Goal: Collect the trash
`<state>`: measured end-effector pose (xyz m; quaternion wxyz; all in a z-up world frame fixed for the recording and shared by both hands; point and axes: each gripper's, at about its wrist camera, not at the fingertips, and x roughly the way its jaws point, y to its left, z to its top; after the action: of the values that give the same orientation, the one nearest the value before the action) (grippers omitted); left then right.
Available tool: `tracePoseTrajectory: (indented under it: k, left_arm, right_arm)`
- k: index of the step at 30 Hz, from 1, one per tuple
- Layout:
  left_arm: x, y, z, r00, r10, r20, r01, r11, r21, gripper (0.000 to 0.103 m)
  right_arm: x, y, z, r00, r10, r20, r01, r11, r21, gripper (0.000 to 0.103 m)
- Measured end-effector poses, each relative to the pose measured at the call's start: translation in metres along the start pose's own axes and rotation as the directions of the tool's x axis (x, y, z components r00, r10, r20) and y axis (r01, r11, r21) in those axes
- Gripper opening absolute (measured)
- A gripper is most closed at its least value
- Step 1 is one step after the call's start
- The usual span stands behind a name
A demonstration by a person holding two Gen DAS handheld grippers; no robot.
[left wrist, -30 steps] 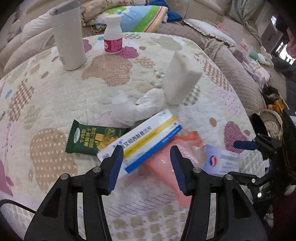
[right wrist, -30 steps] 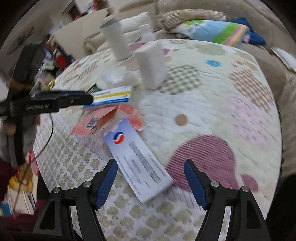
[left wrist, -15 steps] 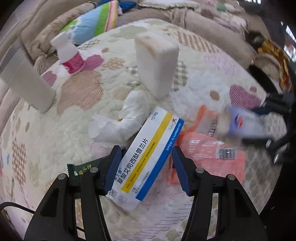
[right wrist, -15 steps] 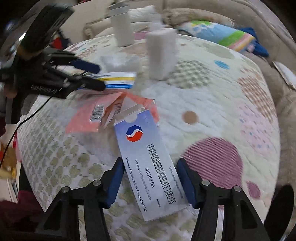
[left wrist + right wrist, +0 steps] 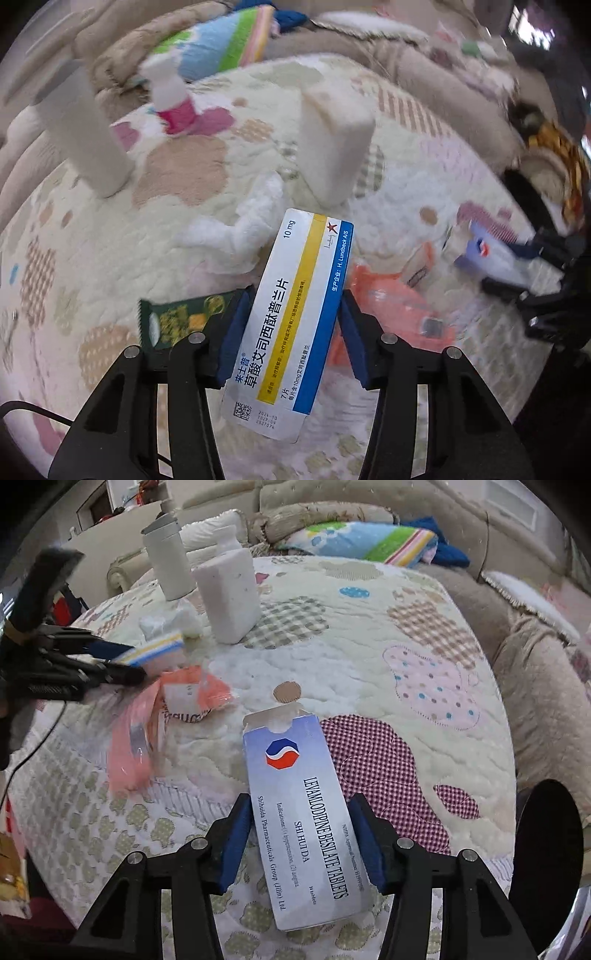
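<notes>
The left gripper (image 5: 293,325) is closing on a white medicine box (image 5: 295,314) with yellow and blue stripes, reading "10 mg" and "H. Lundbeck A/S", lifted above the quilt-covered desk (image 5: 92,240). The right gripper (image 5: 299,834) clamps a pale blue box (image 5: 301,812) with a red-and-blue emblem, printed "LEVAMLODIPINE BESILATE TABLETS" and "SHI HUI DA". Beyond lie a green snack wrapper (image 5: 177,321), an orange plastic wrapper (image 5: 133,746) and crumpled tissue (image 5: 240,232); farther stand a white block (image 5: 229,594) and a white tumbler (image 5: 166,561).
</notes>
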<state>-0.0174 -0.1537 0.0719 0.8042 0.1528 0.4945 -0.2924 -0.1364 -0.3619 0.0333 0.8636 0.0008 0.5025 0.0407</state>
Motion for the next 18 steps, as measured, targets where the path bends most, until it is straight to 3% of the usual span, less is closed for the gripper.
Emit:
tracePoseTrajectory:
  k: [8, 18]
  left_arm:
    - [-0.041, -0.032, -0.008, 0.996, 0.017, 0.086, -0.009, 0.995, -0.095, 0.047]
    - [-0.049, -0.112, 0.002, 0.989, 0.004, 0.149, 0.003, 0.999, -0.046, 0.047]
  right_arm:
    - [-0.027, -0.008, 0.008, 0.996, 0.046, 0.071, -0.05, 0.998, 0.044, 0.05]
    - [-0.055, -0.031, 0.001, 0.99, 0.043, 0.136, -0.057, 0.994, 0.097, 0.05]
